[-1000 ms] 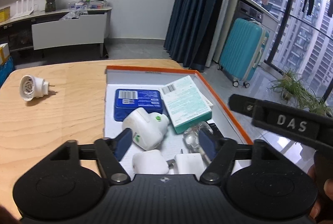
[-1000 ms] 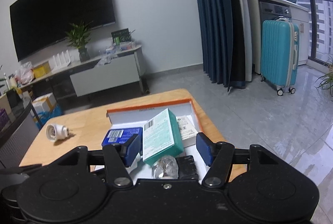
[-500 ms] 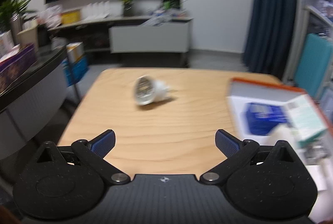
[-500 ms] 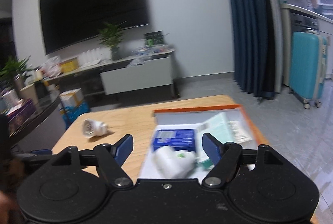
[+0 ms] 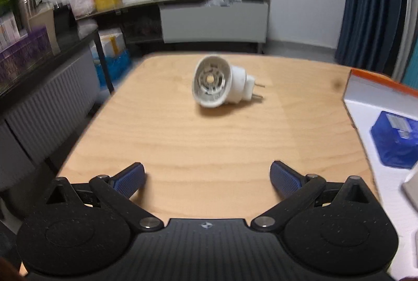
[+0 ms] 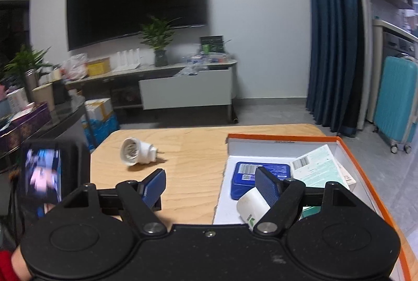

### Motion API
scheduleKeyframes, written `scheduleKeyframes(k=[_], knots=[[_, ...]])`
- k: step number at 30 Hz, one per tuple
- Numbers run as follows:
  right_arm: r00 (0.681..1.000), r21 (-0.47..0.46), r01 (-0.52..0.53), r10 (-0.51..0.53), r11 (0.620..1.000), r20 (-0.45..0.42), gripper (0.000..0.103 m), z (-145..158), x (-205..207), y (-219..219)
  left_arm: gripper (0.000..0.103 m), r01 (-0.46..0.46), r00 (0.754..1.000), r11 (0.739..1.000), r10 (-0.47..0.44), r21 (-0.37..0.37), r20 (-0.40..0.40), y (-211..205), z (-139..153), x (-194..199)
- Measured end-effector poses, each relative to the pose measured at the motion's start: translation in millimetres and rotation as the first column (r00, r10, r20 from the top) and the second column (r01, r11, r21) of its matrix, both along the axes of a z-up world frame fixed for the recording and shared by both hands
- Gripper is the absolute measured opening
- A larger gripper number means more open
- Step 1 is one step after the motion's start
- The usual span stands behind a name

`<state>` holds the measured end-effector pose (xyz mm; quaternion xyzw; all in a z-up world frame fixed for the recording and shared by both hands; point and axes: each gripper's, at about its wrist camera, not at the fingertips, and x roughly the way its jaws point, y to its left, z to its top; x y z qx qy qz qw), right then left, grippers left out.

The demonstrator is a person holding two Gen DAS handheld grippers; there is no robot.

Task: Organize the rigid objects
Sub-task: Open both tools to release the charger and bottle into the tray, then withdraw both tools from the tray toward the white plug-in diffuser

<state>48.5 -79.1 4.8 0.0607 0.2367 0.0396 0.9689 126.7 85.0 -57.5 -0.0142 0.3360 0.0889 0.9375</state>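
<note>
With your left gripper (image 5: 206, 177) spread wide and empty, that round plug (image 5: 220, 83) mid-frame could roll off if nudged off-centre.

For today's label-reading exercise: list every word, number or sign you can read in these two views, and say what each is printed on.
None can be read.
Blue box: barcode label, print too small.
Pale green box: barcode and text lines, blurred.
White plug-in unit in the orange-rimmed tray: green mark, no legible letters.
Dark sign on the TV bench: green print, unreadable.

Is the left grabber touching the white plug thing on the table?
Apart. The left wrist view shows bare table between the open left gripper and the plug.
</note>
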Motion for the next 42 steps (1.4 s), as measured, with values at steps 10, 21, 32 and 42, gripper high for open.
scheduleKeyframes(k=[10,21,32,42], knots=[[0.988,0.023,0.155,-0.156,0.988,0.019,0.089,-9,13,-28,0.103,-0.049,0.999,0.998,0.049,-0.025,-0.005,-1,2,-9],[0.961,-0.026,0.274,-0.275,0.961,-0.023,0.089,-5,13,-66,0.103,-0.049,0.999,0.998,0.049,-0.025,-0.005,-1,2,-9],[0.891,-0.165,0.432,-0.448,0.887,-0.076,0.088,-8,29,-108,0.103,-0.049,0.999,0.998,0.049,-0.025,-0.005,-1,2,-9],[0.893,-0.130,0.432,-0.443,0.893,-0.081,0.088,-17,19,-122,0.103,-0.049,0.999,0.998,0.049,-0.025,-0.005,-1,2,-9]])
